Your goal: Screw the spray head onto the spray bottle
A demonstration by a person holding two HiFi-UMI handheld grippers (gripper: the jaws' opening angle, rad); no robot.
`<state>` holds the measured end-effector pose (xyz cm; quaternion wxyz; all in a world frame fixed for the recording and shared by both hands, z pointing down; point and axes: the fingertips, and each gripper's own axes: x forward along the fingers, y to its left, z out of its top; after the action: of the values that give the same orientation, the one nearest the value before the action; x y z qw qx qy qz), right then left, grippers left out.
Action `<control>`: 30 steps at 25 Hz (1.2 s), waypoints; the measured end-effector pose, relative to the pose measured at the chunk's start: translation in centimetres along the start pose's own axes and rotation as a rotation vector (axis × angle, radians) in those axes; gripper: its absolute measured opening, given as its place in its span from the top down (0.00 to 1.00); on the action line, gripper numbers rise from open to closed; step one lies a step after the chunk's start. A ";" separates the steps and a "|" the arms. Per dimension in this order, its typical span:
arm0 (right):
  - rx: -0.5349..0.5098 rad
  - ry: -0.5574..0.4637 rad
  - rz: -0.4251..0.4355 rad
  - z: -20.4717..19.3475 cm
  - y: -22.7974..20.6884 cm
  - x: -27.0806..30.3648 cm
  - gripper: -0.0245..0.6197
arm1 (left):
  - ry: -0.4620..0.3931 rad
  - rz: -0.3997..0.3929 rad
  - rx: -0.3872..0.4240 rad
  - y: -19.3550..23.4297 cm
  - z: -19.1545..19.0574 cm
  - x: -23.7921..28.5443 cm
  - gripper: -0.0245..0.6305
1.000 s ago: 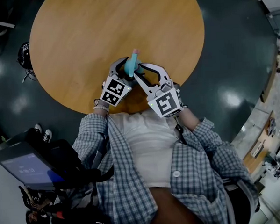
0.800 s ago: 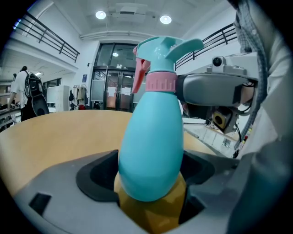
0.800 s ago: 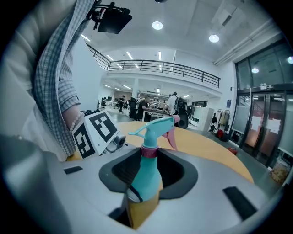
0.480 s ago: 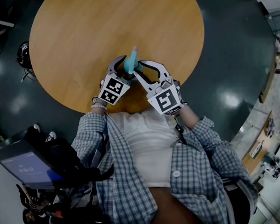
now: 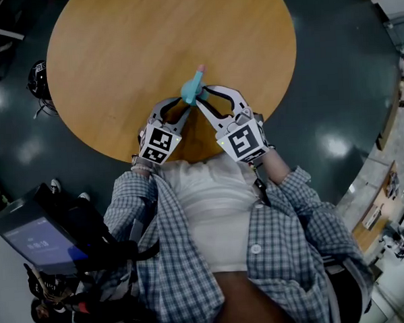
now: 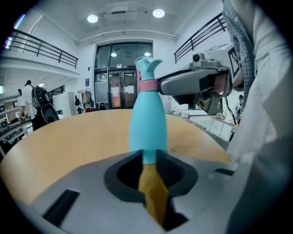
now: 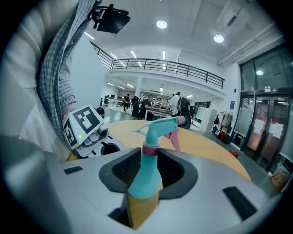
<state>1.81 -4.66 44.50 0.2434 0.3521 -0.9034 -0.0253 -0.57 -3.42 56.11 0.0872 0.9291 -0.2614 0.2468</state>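
Note:
A teal spray bottle with a teal spray head, pink collar and pink nozzle tip stands up off the round wooden table, held between both grippers. My right gripper is shut on it; in the right gripper view the bottle rises from the jaws with the spray head on top. My left gripper is closing in from the other side. In the left gripper view the bottle's lower body sits in that gripper's jaws, which touch its sides.
The table's near edge lies just below the grippers, with the person's checked shirt behind it. A black device sits at lower left over the dark floor. People stand far off in the hall behind the table.
The left gripper's jaws have narrowed onto the bottle and its marker cube has slid down-left, toward the person. The right gripper and bottle have barely shifted.

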 end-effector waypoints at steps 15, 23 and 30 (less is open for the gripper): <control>0.078 0.036 0.013 -3.3 2.0 -3.8 0.80 | -0.043 0.086 -0.089 -2.8 0.9 -3.2 0.96; 0.322 0.106 -0.087 -9.4 1.4 -6.0 0.96 | -0.049 0.077 -0.063 -4.1 1.2 -3.8 0.96; 0.376 0.114 -0.100 -10.5 1.7 -6.9 0.97 | -0.047 0.094 -0.078 -4.4 0.7 -4.2 0.96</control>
<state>9.95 2.41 51.17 0.2227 0.4366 -0.8583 0.1518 -0.99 1.97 53.23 0.1055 0.9172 -0.3162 0.2181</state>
